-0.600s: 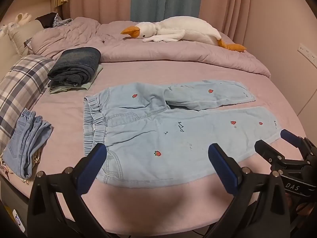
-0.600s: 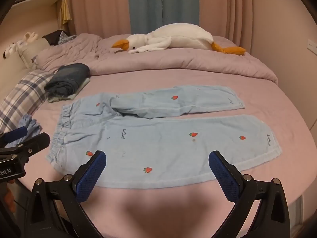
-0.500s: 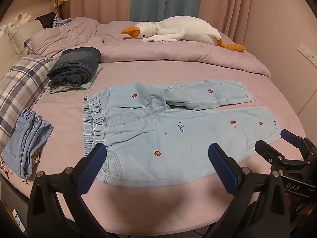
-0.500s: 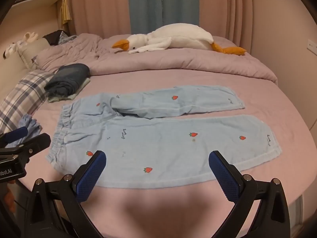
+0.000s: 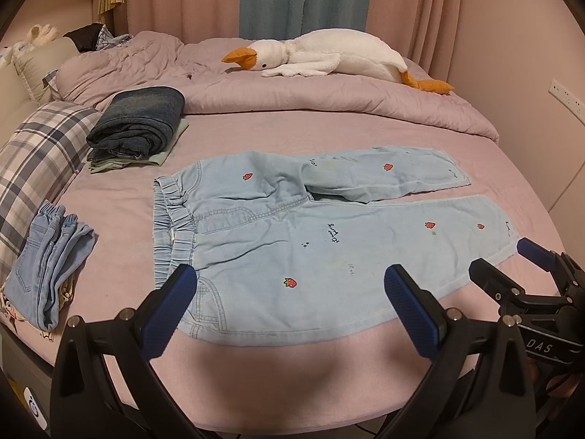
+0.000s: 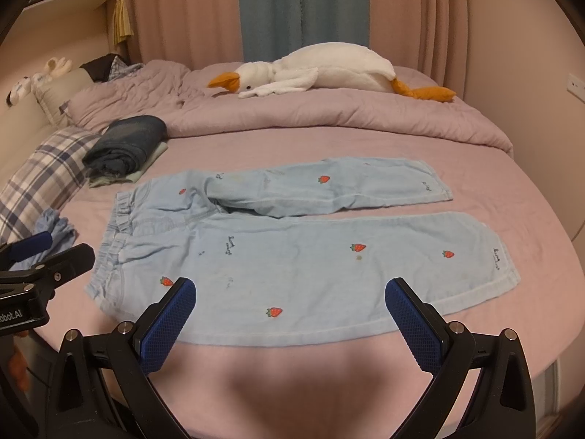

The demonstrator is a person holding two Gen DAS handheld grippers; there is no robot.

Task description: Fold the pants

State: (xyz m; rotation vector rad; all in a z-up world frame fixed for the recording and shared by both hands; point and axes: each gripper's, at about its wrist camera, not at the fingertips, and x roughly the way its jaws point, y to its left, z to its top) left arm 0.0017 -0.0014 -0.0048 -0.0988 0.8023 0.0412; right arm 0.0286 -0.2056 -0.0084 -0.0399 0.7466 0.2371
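Note:
Light blue pants with strawberry patches lie flat and spread on the pink bed, waistband to the left, both legs pointing right; they also show in the right wrist view. My left gripper is open and empty, hovering over the near edge by the waistband. My right gripper is open and empty, over the near edge of the near leg. The right gripper shows at the right of the left wrist view. The left gripper shows at the left of the right wrist view.
Folded dark jeans lie at the back left. Folded light jeans lie at the left edge beside a plaid pillow. A plush goose lies on the bunched purple duvet at the back. The bed's front edge is just below my grippers.

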